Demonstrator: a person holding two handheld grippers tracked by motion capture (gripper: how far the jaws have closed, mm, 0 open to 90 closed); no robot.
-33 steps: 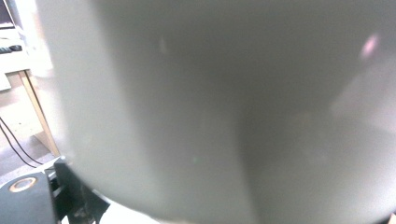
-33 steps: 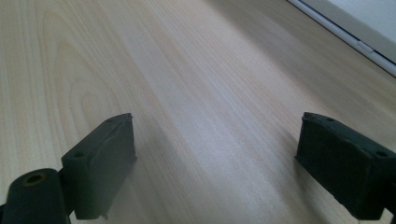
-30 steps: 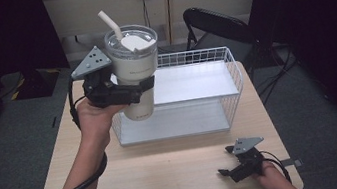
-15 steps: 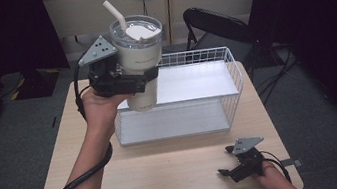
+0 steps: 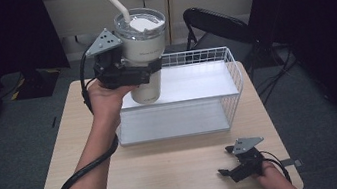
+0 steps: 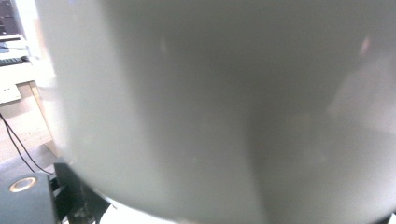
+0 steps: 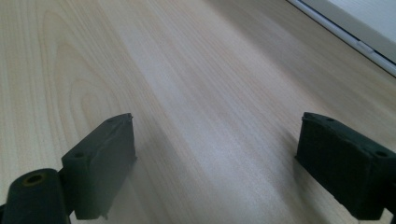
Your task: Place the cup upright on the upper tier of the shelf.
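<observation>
Left gripper (image 5: 145, 72) clamped around the body of a large white tumbler (image 5: 143, 58) — jaws on either side of the cup's middle, cup upright and lifted off the table (image 5: 168, 175), hanging over the near-left corner of a white wire basket (image 5: 231, 72). Tumbler has a clear lid and a pale straw (image 5: 119, 8) sticking up, leaning toward the left of the high view. Its base sits above the basket's rim level, not touching the basket as far as the high view shows. In the left gripper view the tumbler's white wall (image 6: 224, 107) sits right up against the camera, blurred; jaws themselves not readable there. Basket stands at the far middle of the table, with a flat white floor and wire sides on the back and right; the front looks low or open, can't tell exactly. Right gripper (image 5: 228, 166) rests low at the near right corner of the table, well apart from basket and tumbler, held by the person's right hand (image 5: 273, 182). Right gripper view: its two black jaws are spread wide with bare wood grain between them — nothing held. Black folding chair (image 5: 216, 24) behind the table, grey carpet around.
</observation>
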